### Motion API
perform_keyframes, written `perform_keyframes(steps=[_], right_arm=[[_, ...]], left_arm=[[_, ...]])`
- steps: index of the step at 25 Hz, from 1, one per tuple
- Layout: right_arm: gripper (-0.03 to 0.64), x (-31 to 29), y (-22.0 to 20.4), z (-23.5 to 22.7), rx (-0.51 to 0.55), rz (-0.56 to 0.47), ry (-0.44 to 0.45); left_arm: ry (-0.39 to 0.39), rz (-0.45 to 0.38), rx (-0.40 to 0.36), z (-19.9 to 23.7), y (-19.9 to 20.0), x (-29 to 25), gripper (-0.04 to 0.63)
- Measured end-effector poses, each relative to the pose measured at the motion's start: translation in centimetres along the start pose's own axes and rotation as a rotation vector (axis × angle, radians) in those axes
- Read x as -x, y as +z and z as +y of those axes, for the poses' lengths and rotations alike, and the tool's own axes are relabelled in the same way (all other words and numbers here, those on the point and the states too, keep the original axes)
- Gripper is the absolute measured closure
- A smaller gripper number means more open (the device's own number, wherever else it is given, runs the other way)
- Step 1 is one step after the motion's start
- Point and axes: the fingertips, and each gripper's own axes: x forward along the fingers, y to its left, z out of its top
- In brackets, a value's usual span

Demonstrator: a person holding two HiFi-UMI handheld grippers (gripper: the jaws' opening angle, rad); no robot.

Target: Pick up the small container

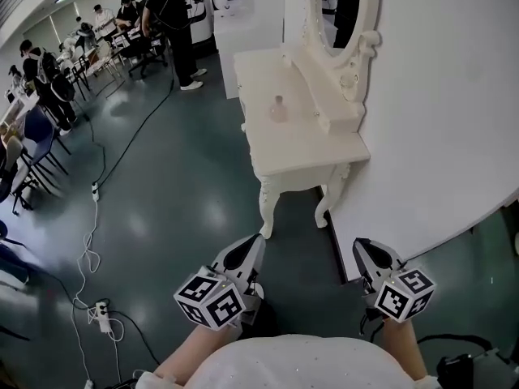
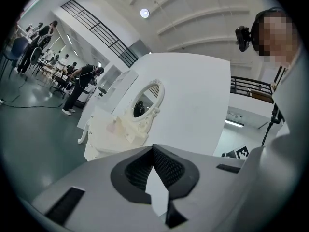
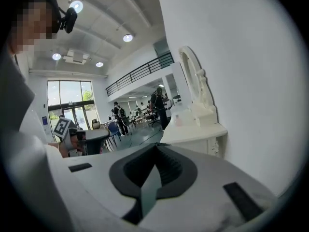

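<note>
Head view shows, nearest to the camera, the person's white clothing and both forearms, and in front of them the two tools held low above the dark floor. The left tool (image 1: 254,245) has its jaws pressed together with nothing between them. The right tool (image 1: 362,248) is the same: its gripper view shows the black pads meeting at the tip, and no object is there. Both tools point toward a white dressing table, but they are well apart from it, with bare floor between.

Farther on is the tabletop (image 1: 302,151), which stands against a white wall (image 1: 442,96). The small container (image 1: 279,109) stands upright and alone on it, toward the far half, near the low raised shelf under the oval mirror (image 1: 341,10). It looks like a little pink bottle with a round body and a narrower top; finer details are too small to tell.

I judge that it is light and stiff, probably glass or hard plastic, so the surface may be smooth and a little slippery. It could also tip or slide away if only one jaw touches it first. The best place to take hold seems the widest part of the body, from both sides, not the thin top. For that, the jaws must first be spread wider than the body. A gentle, even squeeze should be enough.

Behind the table, several people stand and sit at desks far away.
</note>
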Motion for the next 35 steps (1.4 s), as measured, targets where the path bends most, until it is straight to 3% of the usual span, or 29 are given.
perform_keyframes(steps=[3,10,16,19,25,29,35], right_arm=[[0.615,-3.6,1.3,-0.2,-0.004,0.004,0.001],[0.615,-10.9,6.6,0.3,0.000,-0.013,-0.042],[0.615,-15.8,8.9,1.0,-0.005,-0.023,-0.057],[0.615,-17.6,9.9,2.0,0.004,-0.058,-0.051],[0.615,-19.7,10.6,3.3,0.130,-0.019,-0.044],[0.615,-21.1,10.0,3.8,0.132,0.013,-0.028],[0.615,-22.8,9.5,3.8,0.149,0.045,-0.027]], left_arm=[[-0.001,-0.003,0.026,3.2,2.1,-2.1,0.601],[-0.087,0.012,0.033,7.8,8.6,-5.7,0.600],[-0.123,-0.023,-0.109,10.7,13.3,-7.3,0.600],[-0.156,-0.046,-0.133,11.7,14.9,-7.2,0.600],[-0.209,-0.077,-0.118,12.9,16.3,-7.2,0.600],[-0.231,-0.098,-0.149,13.1,17.1,-6.8,0.600],[-0.204,-0.107,-0.119,14.8,18.0,-6.9,0.600]])
